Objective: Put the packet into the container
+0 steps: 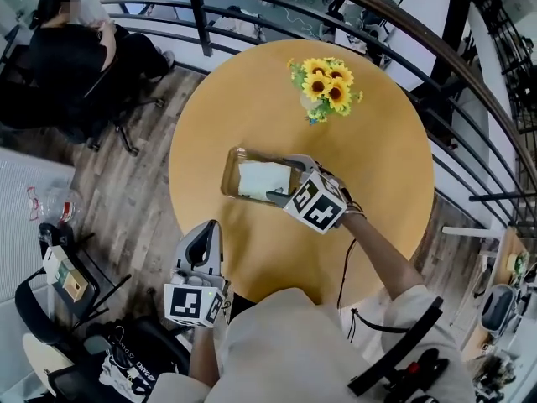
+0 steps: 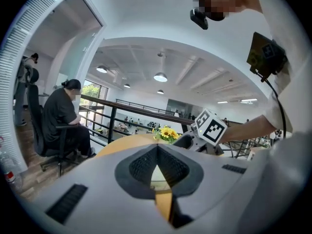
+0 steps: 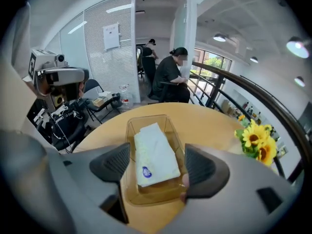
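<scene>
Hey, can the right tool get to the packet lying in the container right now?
Probably yes. The right tool hangs just above the open container, jaws apart, and the packet lies flat inside with nothing over it.

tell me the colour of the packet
The packet is white with a small blue mark; clearest in the right gripper view.

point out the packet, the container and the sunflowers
packet [image 3: 155,155], right gripper view, middle of its white top face
container [image 3: 148,117], right gripper view, far rim
sunflowers [image 1: 327,84], head view, yellow blooms
</scene>
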Demonstrator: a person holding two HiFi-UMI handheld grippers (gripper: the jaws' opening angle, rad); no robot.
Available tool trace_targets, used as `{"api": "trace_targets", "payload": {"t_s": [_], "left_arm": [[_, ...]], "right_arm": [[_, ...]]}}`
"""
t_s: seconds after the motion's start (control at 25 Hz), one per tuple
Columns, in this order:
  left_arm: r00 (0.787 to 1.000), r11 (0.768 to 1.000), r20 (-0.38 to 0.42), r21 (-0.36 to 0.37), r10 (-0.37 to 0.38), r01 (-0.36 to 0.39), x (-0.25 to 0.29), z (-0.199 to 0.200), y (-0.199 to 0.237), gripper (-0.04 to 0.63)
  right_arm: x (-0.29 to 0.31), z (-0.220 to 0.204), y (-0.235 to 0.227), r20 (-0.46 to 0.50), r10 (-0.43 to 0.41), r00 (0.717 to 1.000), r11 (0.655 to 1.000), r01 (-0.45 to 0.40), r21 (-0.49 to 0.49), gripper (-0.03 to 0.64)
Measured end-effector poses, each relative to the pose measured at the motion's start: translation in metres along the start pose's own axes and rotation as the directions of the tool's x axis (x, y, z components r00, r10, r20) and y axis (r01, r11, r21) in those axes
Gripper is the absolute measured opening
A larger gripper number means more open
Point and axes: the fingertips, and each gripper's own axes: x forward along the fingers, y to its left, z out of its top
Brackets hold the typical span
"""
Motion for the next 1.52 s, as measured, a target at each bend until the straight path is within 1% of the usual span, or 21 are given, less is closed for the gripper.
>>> {"api": "trace_targets", "payload": {"t_s": [0.12,0.24,0.28,0.4,0.56,0.68,0.72,0.8,0.88,0.96,1.12,1.24,1.36,1.52], "left_arm": [[0.999,0.998,-0.022,0.047,-0.05,0.05,0.026,0.003,-0.009,0.005],[0.994,0.991,-0.049,0.087,-0.098,0.102,0.053,0.005,-0.028,0.005],[0.992,0.989,-0.054,0.095,-0.112,0.116,0.06,0.006,-0.035,0.005],[0.988,0.983,-0.061,0.104,-0.144,0.149,0.07,0.008,-0.054,0.005],[0.979,0.972,-0.072,0.123,-0.193,0.201,0.073,0.007,-0.071,0.005],[0.974,0.966,-0.075,0.133,-0.214,0.223,0.071,0.005,-0.083,0.005],[0.973,0.964,-0.077,0.139,-0.219,0.228,0.07,0.005,-0.086,0.006],[0.971,0.96,-0.081,0.151,-0.226,0.236,0.07,0.004,-0.093,0.005],[0.968,0.956,-0.084,0.158,-0.238,0.248,0.069,0.003,-0.098,0.005],[0.964,0.951,-0.092,0.163,-0.251,0.263,0.066,0.0,-0.102,0.005],[0.958,0.945,-0.101,0.166,-0.269,0.283,0.056,-0.005,-0.112,0.005],[0.954,0.941,-0.102,0.166,-0.282,0.296,0.045,-0.007,-0.118,0.005],[0.952,0.939,-0.094,0.162,-0.292,0.304,0.038,-0.006,-0.122,0.005],[0.947,0.932,-0.089,0.17,-0.31,0.321,0.03,-0.008,-0.127,0.005]], "right_arm": [[-0.013,-0.002,0.003,0.042,-0.041,0.998,0.996,0.037,0.078,0.359],[-0.025,-0.008,0.005,0.079,-0.069,0.994,0.987,0.057,0.15,0.325],[-0.03,-0.01,0.007,0.089,-0.077,0.993,0.984,0.061,0.166,0.325],[-0.043,-0.014,0.013,0.118,-0.112,0.987,0.97,0.082,0.23,0.291],[-0.061,-0.021,0.022,0.155,-0.193,0.969,0.927,0.128,0.354,0.241],[-0.074,-0.028,0.035,0.169,-0.259,0.951,0.883,0.162,0.441,0.156],[-0.078,-0.031,0.039,0.172,-0.276,0.946,0.868,0.168,0.467,0.141],[-0.085,-0.036,0.044,0.17,-0.324,0.931,0.844,0.203,0.497,0.092],[-0.093,-0.041,0.044,0.154,-0.386,0.91,0.82,0.262,0.509,0.041],[-0.101,-0.045,0.044,0.146,-0.437,0.888,0.794,0.304,0.526,0.008],[-0.115,-0.048,0.052,0.154,-0.495,0.855,0.746,0.328,0.58,0.005],[-0.128,-0.046,0.06,0.166,-0.547,0.821,0.721,0.36,0.592,0.005],[-0.14,-0.041,0.064,0.187,-0.593,0.783,0.706,0.394,0.589,0.005],[-0.147,-0.033,0.073,0.209,-0.62,0.756,0.697,0.409,0.589,0.005]]}}
